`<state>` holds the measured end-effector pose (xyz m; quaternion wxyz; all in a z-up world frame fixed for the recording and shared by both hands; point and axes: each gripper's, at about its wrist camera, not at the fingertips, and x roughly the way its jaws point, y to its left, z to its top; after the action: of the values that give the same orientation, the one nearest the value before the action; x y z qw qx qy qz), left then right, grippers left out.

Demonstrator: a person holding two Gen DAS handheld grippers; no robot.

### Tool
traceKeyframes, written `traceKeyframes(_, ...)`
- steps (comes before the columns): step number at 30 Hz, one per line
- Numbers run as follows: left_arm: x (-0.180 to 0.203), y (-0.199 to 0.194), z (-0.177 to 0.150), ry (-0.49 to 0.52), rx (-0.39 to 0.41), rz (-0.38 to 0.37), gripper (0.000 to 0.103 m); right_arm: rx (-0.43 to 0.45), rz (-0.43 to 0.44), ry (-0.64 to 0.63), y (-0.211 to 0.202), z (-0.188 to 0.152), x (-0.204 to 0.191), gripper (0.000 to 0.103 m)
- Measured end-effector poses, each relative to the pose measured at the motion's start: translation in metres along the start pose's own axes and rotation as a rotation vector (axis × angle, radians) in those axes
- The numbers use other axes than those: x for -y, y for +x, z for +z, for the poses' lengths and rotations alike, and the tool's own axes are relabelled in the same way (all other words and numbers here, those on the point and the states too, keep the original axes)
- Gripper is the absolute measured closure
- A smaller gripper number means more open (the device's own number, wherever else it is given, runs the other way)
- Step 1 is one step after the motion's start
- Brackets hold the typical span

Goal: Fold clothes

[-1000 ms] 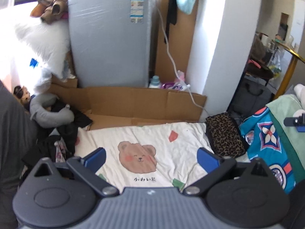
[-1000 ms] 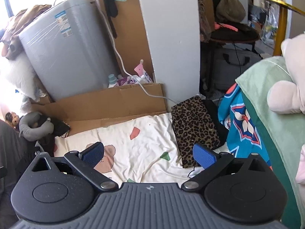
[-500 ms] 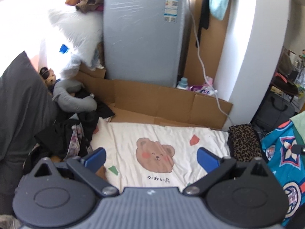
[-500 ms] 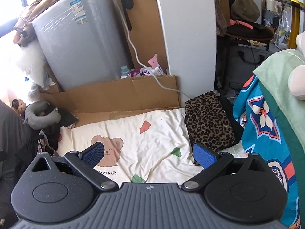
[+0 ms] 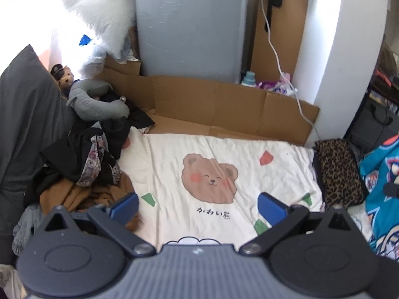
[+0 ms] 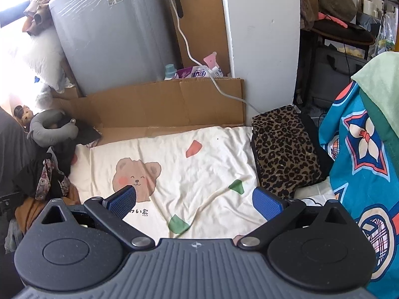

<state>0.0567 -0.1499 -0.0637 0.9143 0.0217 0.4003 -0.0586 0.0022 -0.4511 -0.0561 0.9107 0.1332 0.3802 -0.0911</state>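
Note:
A heap of unfolded clothes (image 5: 82,164), black, patterned and brown, lies at the left edge of a cream bear-print sheet (image 5: 212,174). The right wrist view shows the same heap (image 6: 47,174) at its far left. A folded leopard-print garment (image 6: 281,149) rests at the sheet's right edge, seen also as leopard-print cloth (image 5: 336,169) in the left wrist view. My left gripper (image 5: 198,206) hovers open above the sheet, its left pad near the brown cloth. My right gripper (image 6: 195,203) is open over the sheet (image 6: 199,169), holding nothing.
A grey appliance (image 5: 189,25) and cardboard panels (image 5: 224,107) stand behind the sheet. A white pillar (image 6: 264,37) with a cable rises at the back right. A teal patterned blanket (image 6: 361,162) bounds the right side. A grey neck pillow (image 5: 99,102) and a dark cushion (image 5: 27,114) sit left.
Both grippers swung left, bringing the clothes heap into fuller view in the left wrist camera. Both stayed open and empty.

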Motion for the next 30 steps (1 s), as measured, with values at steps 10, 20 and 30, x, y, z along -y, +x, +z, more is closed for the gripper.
traceKeyframes(10, 0.000, 0.004, -0.020, 0.029, -0.059, 0.010, 0.000, -0.028, 0.021, -0.013, 0.012, -0.018, -0.020, 0.001)
traceKeyframes(20, -0.019, -0.013, -0.021, 0.021, -0.088, 0.037, 0.000, -0.043, 0.027, -0.023, 0.014, -0.022, -0.028, 0.001)
traceKeyframes(30, -0.014, -0.027, -0.022, 0.022, -0.111, 0.053, 0.000, -0.085, 0.049, -0.050, 0.023, -0.027, -0.034, 0.001)
